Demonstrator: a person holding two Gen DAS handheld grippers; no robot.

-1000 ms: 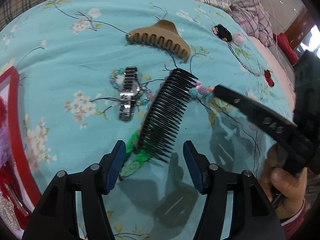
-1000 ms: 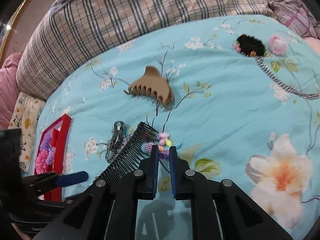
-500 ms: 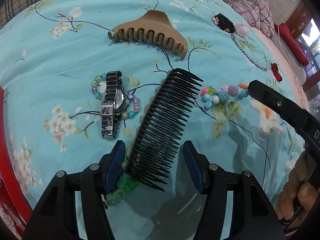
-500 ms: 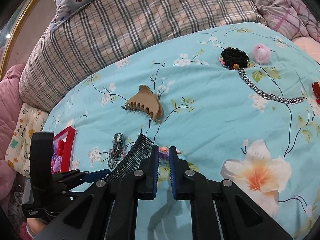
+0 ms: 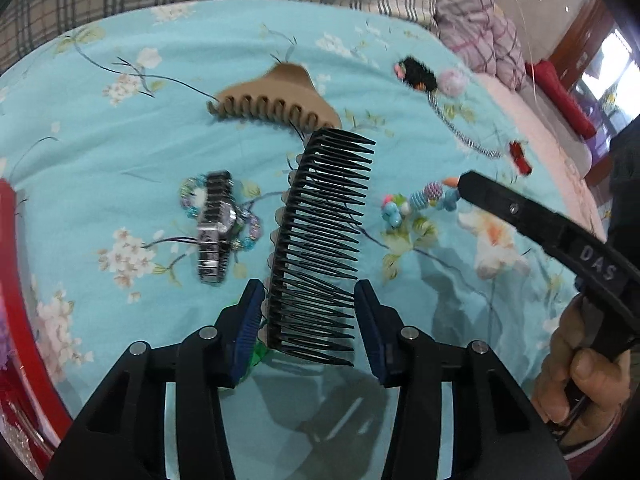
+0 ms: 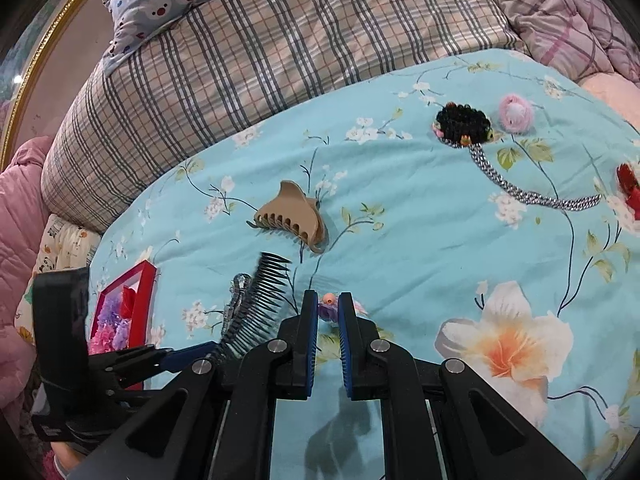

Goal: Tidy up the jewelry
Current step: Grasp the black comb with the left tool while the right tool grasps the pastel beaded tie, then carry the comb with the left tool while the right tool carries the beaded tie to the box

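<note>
My left gripper (image 5: pixel 308 312) is closed on the near end of a black comb (image 5: pixel 320 240), which tilts up off the turquoise bedspread; the comb also shows in the right wrist view (image 6: pixel 256 304). My right gripper (image 6: pixel 328 312) has its jaws nearly together over a colourful bead bracelet (image 5: pixel 420 200), with no visible grip on it. A silver watch (image 5: pixel 216 228) lies on a pastel bead bracelet left of the comb. A beige claw clip (image 5: pixel 276 100) lies beyond.
A red-framed box (image 6: pixel 124 304) with pink and purple items sits at the left. A black beaded piece (image 6: pixel 464 124), a silver chain (image 6: pixel 532 196), a pink pompom (image 6: pixel 516 112) and a red item (image 6: pixel 628 184) lie far right. Plaid pillows (image 6: pixel 280 48) lie behind.
My left gripper moved forward around the comb, narrowed on it and lifted its far end. My right gripper pulled back from the colourful beads.
</note>
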